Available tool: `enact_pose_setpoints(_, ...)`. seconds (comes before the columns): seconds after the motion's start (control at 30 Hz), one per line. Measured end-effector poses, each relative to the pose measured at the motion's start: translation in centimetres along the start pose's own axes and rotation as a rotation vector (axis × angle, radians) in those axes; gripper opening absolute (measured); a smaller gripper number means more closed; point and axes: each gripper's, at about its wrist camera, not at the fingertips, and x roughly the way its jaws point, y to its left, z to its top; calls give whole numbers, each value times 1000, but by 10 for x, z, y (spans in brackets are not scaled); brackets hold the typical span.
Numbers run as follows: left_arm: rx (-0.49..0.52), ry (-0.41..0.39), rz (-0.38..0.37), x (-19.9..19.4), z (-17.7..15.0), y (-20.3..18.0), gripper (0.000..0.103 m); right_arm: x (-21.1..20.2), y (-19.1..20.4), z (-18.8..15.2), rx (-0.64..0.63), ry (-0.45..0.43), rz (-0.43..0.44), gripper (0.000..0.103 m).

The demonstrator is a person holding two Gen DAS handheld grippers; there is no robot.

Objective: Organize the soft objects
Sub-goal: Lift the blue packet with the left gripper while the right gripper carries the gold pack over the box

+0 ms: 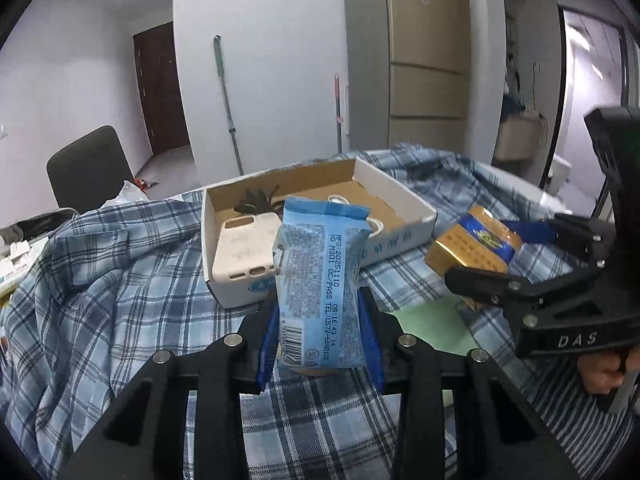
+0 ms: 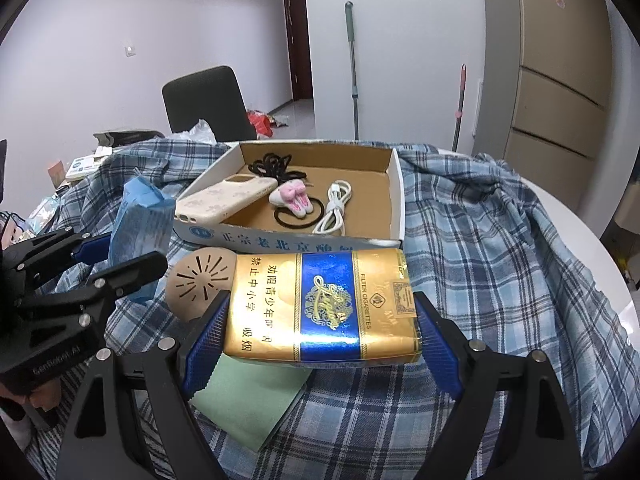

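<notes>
My left gripper (image 1: pixel 320 344) is shut on a light blue tissue pack (image 1: pixel 320 280), which stands upright between the blue pads in front of the cardboard box (image 1: pixel 240 292). In the right wrist view the same gripper (image 2: pixel 128 256) and tissue pack (image 2: pixel 138 224) sit at the left. My right gripper (image 2: pixel 320 336) is shut on a gold and blue cigarette pack (image 2: pixel 320 308), gripped by its short ends just before the box (image 2: pixel 288 240). The left wrist view shows that gripper (image 1: pixel 504 256) and pack (image 1: pixel 472 248) at the right.
The box holds a beige phone case (image 2: pixel 228 198), a pink bunny hair tie (image 2: pixel 292 200), a white cable (image 2: pixel 334 208) and black hair ties (image 2: pixel 272 168). A blue plaid shirt (image 2: pixel 480 240) covers the table. A green sheet (image 2: pixel 248 400) and tan disc (image 2: pixel 200 284) lie under the cigarette pack.
</notes>
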Motion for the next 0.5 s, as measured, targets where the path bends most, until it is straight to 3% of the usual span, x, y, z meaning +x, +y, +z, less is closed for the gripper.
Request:
enact_pose_setpoints(0.2,-10,-87,-33,-15,2,1,39,-10,6,1,-26,-59,8,85)
enact_pose_setpoints(0.33,16,-157,-16,-27,3,-7,38,-16,11,1,-47,-91,19,85)
enact_pose_setpoints(0.5,18,-167,-11,-28,5,-7,38,-20,13,0,-53,-119,27,85)
